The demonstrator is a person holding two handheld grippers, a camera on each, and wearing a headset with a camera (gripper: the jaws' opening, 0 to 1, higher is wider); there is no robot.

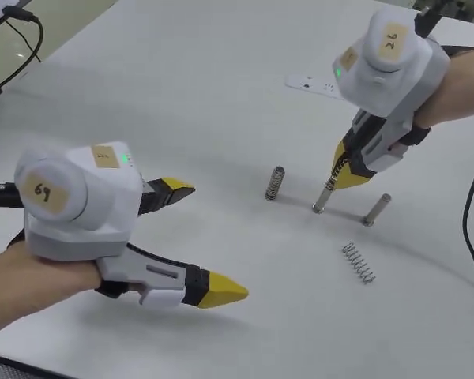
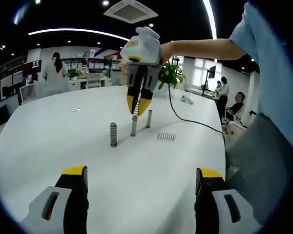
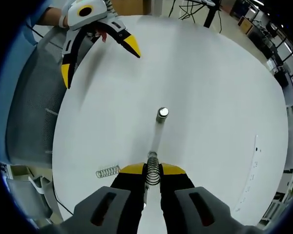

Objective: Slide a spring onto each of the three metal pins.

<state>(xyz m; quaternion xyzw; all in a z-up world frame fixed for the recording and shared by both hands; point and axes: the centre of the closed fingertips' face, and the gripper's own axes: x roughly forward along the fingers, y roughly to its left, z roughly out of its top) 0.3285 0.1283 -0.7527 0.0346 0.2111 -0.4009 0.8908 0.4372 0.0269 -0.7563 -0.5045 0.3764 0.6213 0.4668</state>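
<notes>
My right gripper point(image 1: 341, 180): clenched on a spring point(image 3: 153, 173), at the top of a pin point(image 1: 324, 197). My left gripper point(image 1: 215, 241): released, above the worktop point(image 1: 182, 95).

White table point(image 2: 44, 122) in open office under strip lights point(image 2: 73, 31).

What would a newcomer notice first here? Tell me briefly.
The right yellow-tipped gripper is shut on a small steel coil spring at the top of the middle upright metal pin. A neighbouring pin already wears a spring, and a loose spring lies on the white table. The left gripper hangs open.
</notes>
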